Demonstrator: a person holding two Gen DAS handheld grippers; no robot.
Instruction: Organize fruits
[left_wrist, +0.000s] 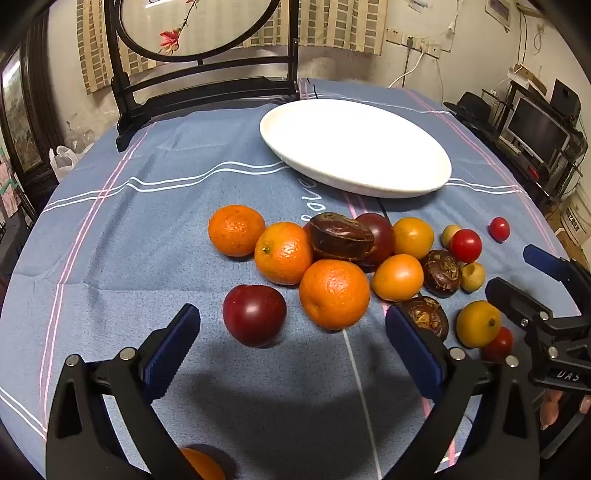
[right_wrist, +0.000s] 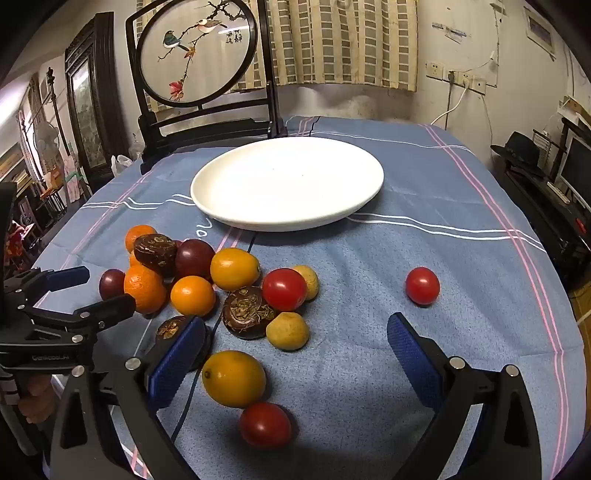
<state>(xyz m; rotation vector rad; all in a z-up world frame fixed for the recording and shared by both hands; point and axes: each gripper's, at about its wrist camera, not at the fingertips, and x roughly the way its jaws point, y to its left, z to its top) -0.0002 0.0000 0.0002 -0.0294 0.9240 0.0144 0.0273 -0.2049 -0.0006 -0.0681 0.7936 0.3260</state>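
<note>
Blue striped tablecloth (left_wrist: 110, 258) covers the table, with a framed bird screen (right_wrist: 195, 51) standing at the far edge and a bare white plate (right_wrist: 286, 182) just in front of it. Fruit lies loose in a cluster on the cloth nearer than the plate: oranges (left_wrist: 334, 293), a dark red plum (left_wrist: 254, 314), yellow kumquats (right_wrist: 233, 377), brown wrinkled fruits (right_wrist: 247, 312), cherry tomatoes (right_wrist: 283, 288), one tomato (right_wrist: 422, 285) well apart to the right. Left gripper (left_wrist: 291, 347) hangs over the near side of the cluster, jaws spread wide, nothing between; right gripper (right_wrist: 295, 362) likewise released, hovering above a kumquat and a tomato.
</note>
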